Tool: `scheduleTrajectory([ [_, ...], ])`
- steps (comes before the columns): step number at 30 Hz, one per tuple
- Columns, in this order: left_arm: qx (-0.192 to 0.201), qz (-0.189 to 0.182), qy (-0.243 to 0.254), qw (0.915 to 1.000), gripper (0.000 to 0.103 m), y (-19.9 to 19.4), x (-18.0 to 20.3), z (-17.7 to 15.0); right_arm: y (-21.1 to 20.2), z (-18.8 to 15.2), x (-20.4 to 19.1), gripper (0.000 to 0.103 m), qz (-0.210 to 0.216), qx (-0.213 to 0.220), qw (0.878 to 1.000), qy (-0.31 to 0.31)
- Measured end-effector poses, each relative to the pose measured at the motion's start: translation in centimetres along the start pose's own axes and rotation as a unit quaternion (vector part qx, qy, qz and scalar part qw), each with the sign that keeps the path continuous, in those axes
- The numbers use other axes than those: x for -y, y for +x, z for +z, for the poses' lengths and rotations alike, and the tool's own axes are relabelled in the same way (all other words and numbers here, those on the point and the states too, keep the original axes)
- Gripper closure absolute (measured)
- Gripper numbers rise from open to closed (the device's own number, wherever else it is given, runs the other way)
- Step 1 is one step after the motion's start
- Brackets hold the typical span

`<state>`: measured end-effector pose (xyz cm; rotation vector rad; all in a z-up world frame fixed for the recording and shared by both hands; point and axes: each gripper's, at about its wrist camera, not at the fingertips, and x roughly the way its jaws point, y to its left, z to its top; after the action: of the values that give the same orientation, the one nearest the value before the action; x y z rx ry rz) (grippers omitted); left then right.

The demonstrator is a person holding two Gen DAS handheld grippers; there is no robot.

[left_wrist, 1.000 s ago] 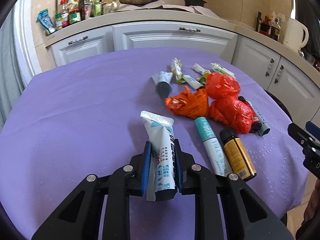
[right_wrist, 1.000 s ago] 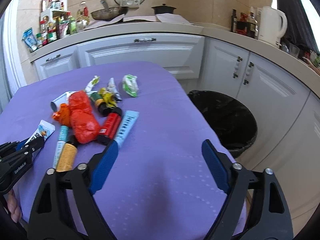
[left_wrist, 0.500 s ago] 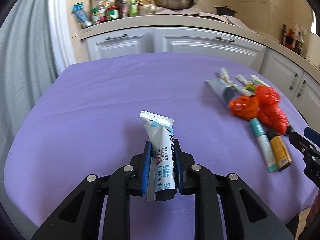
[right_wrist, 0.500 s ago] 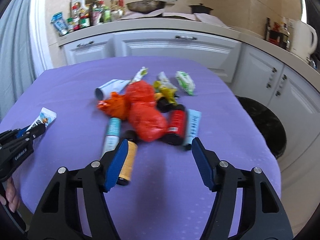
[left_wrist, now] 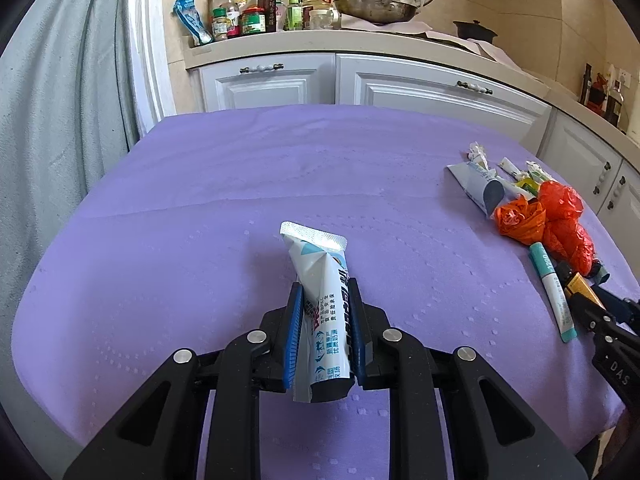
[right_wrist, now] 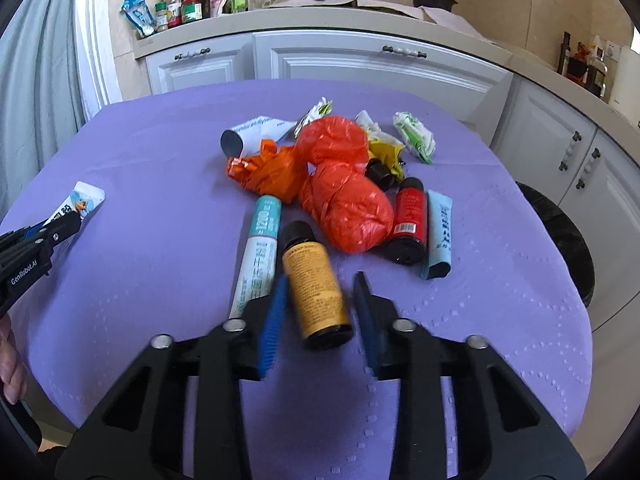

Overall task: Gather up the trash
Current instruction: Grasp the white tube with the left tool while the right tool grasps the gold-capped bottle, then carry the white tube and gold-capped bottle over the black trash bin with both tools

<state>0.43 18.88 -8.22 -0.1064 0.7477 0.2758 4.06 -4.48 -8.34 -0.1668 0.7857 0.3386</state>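
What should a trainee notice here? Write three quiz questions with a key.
1. True or false: the left gripper is shut on a tube.
2. What lies between the right gripper's fingers? A) red bottle B) yellow bottle C) orange bag
3. Fill in: in the right wrist view, the black bin stands beyond the table's ___ edge.

Key: 1 true. 2 B; the jaws are closing around it, with a gap still showing on one side. 3 right.
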Motion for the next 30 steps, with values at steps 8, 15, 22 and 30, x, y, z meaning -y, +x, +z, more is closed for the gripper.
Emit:
scheduleTrajectory([
  [8,0.002,-0.005,-0.002,1.0000,0.081,-0.3,0.1,-0.1,-0.9,-0.3,-0.4,0.079,-0.003,0.017,1.000,-0.017],
  [15,0.013,-0.018,0.006,0.9997,0.081,-1.2,1.3,0.2,-2.4,-0.6,0.2,0.080,0.007,0.031,0.999,-0.017],
  [22,0.023,-0.034,0.017,0.9990,0.081,-2.1,3.0,0.7,-4.5,-0.2,1.6,0.080,-0.001,0.069,0.998,0.000],
  [30,0.047,-0.076,0.035,0.9954,0.081,-3.3,6.3,2.6,-6.4,1.0,4.6,0.080,-0.043,0.109,0.993,0.028],
])
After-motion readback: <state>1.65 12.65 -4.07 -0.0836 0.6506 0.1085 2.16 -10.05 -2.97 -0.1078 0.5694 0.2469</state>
